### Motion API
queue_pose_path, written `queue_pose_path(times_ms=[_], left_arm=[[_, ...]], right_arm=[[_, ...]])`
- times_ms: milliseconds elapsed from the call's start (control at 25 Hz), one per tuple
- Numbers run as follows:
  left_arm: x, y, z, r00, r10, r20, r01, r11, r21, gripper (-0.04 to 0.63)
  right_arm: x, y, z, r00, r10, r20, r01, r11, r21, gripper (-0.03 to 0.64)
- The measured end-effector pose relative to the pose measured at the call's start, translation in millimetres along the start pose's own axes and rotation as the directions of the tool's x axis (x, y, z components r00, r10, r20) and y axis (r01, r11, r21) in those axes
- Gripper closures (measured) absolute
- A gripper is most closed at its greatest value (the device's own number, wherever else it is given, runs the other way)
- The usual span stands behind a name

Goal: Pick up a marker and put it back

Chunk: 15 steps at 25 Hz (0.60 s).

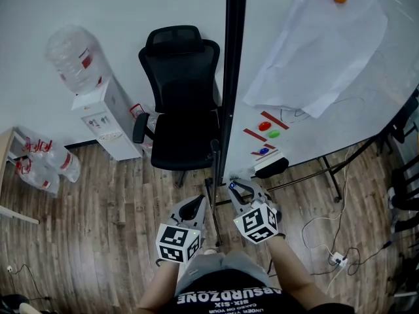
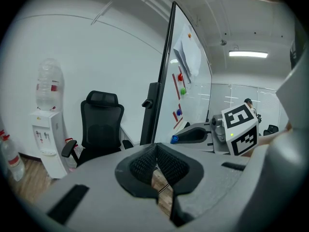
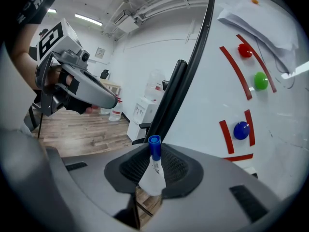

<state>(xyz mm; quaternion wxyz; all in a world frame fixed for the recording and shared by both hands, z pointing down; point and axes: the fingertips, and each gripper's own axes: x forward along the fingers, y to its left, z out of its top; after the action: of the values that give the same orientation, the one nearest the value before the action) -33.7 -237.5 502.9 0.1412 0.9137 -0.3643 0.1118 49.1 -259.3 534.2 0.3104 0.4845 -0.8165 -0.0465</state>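
Blue-capped marker [image 3: 155,170] pinched in the right gripper [image 3: 155,162].
Its fingers [image 3: 176,167] press on the white barrel, cap pointing forward, beside the whiteboard [image 3: 270,105]. On the left gripper [image 2: 155,154] the fingers are pressed together with nothing between them. Only the right gripper view shows the barrel; the head view gives just the blue cap.

Chair [image 1: 180,100] left of whiteboard [image 1: 370,110]; water cooler [image 1: 101,116] further left.
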Motion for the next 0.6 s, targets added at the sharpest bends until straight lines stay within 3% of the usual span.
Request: queue_pose_path(times_ms=[600], left_arm=[[11, -13, -4, 1.000, -0.008, -0.004, 0.008, 1.000, 0.002, 0.588]], right_arm=[[-7, -15, 6, 0.999, -0.020, 0.037, 0.019, 0.999, 0.036, 0.555]])
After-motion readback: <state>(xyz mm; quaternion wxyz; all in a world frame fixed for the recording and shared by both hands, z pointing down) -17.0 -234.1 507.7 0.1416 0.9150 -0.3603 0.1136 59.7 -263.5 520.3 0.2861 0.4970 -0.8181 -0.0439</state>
